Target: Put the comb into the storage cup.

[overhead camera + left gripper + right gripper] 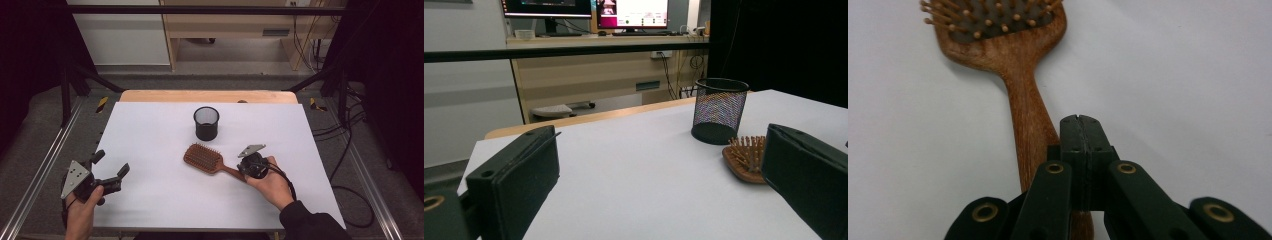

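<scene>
The high view takes in the whole counter [150,200]: a white sheet over a wooden top, with a wooden paddle hairbrush [207,160] lying bristles up near the middle and a black mesh cup [206,123] standing upright just behind it, apart from it. The right tongs [248,165] sit over the end of the brush handle, the left tongs [111,170] near the front left corner, well apart from both things.

The right gripper view adds what the high view hides: the right tongs [1081,131] are pressed fully together with nothing between them, their tip lying just beside the handle of the hairbrush [1013,65], over its right edge; whether they touch the wood cannot be told. The left gripper view shows the left tongs [659,175] standing wide apart, the mesh cup [719,110] and the brush head [746,159] seen between them farther off.

Bare white sheet lies open left of the brush and toward the front edge.

The brush is reddish grained wood with round-tipped wooden pins on a dark pad; the cup is fine wire mesh, cylindrical
</scene>
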The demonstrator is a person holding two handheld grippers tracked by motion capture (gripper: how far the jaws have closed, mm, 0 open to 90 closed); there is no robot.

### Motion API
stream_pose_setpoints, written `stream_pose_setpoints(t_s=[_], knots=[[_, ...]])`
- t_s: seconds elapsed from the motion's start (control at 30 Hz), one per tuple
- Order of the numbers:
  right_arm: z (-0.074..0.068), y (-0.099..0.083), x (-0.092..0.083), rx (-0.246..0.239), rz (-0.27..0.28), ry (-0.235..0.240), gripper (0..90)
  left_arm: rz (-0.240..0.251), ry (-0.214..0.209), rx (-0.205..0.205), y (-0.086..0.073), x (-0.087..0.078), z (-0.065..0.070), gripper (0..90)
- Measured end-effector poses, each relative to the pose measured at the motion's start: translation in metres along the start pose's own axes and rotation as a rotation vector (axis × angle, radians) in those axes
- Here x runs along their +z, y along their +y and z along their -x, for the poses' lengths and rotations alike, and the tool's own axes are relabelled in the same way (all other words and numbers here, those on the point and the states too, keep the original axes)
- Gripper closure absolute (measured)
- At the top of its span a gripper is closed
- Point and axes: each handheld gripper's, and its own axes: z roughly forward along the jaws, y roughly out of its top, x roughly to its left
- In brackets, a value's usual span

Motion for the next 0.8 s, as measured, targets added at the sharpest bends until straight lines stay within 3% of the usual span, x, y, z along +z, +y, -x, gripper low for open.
stream_pose_setpoints(t_s=[0.47,0.8], knots=[[-0.016,-0.005,-0.002,-0.004,-0.008,0.044,90.0,-0.001,0.000,0.001,0.000,-0.001,0.000,2.4],[-0.018,-0.002,-0.002,-0.014,-0.006,0.051,90.0,-0.006,0.002,0.004,0.000,0.000,0.000,2.4]])
